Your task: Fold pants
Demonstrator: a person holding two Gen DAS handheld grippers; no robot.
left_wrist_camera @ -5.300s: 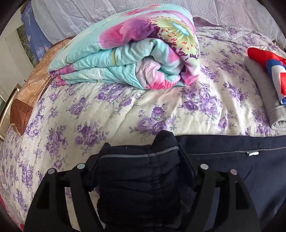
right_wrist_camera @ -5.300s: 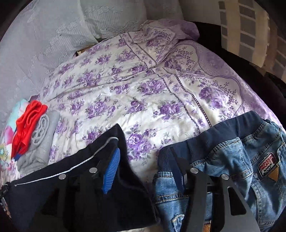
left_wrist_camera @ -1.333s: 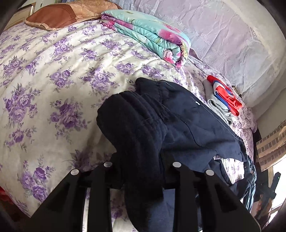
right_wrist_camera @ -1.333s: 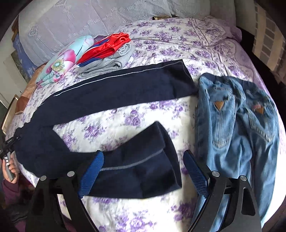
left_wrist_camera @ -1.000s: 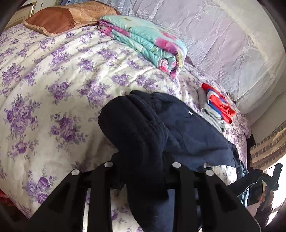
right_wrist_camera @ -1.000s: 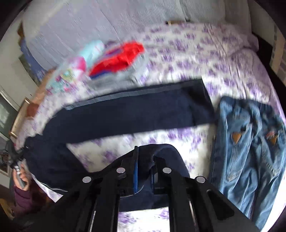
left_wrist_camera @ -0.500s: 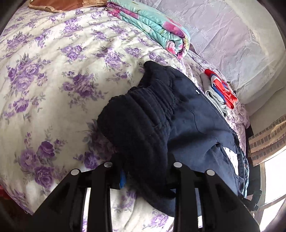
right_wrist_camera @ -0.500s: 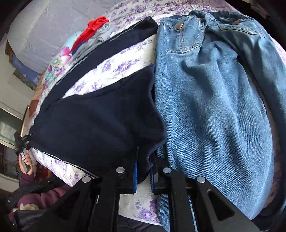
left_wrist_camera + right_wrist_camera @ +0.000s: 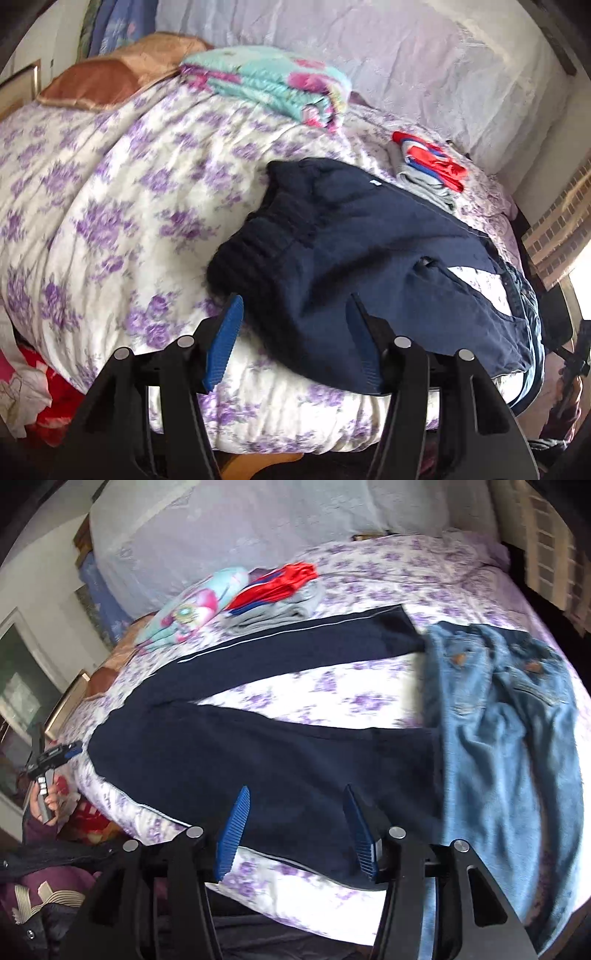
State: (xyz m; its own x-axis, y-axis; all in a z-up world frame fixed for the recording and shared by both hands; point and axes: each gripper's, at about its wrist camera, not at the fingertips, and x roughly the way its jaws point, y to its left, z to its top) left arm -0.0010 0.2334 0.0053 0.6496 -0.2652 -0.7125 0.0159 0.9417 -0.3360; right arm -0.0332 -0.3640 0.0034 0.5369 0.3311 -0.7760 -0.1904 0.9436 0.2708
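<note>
Folded floral quilt (image 9: 273, 88) beside red-and-grey clothes (image 9: 428, 166).

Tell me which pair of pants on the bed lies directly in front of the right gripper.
The navy pants. The right gripper is open just over them; the blue jeans lie off to its right.

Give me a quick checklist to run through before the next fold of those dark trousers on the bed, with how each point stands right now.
1. Left gripper let go of the cloth: ok, its fingers are spread with the waistband lying between them.
2. Right gripper let go: ok, open over the near leg.
3. Dark navy trousers with a thin white side stripe laid out flat: not ok, the waistband end is bunched up.
4. Legs together: not ok, they spread in a V with flowered purple bedspread between them.
5. Clear of the light blue denim jeans: not ok, the leg ends meet the jeans' edge.
6. Cloth hanging off the bed edge: cannot tell.
</note>
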